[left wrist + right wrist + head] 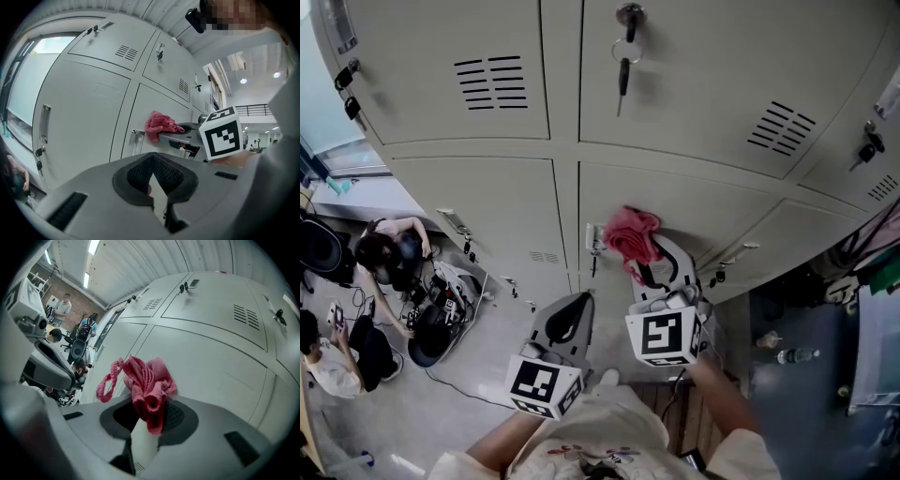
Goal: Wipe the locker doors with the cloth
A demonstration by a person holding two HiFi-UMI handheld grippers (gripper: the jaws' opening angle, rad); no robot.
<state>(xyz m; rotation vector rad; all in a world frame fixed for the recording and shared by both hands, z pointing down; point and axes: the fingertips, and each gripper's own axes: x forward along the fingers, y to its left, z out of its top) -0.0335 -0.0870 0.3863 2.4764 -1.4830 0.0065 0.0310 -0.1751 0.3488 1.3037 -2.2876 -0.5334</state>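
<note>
- Right gripper [149,411]: jaws clenched on the pink cloth [147,380], which bunches out past the jaw tips with one loop hanging free to the side
- Cloth, head view [633,232]: at the tip of the right gripper [651,255], against a grey locker door [712,206], just beside the door's latch [594,240]
- Left gripper [152,161]: jaw tips together, nothing between them; held beside and behind the right gripper, short of the lockers

No readable text, labels or numbers anywhere.
</note>
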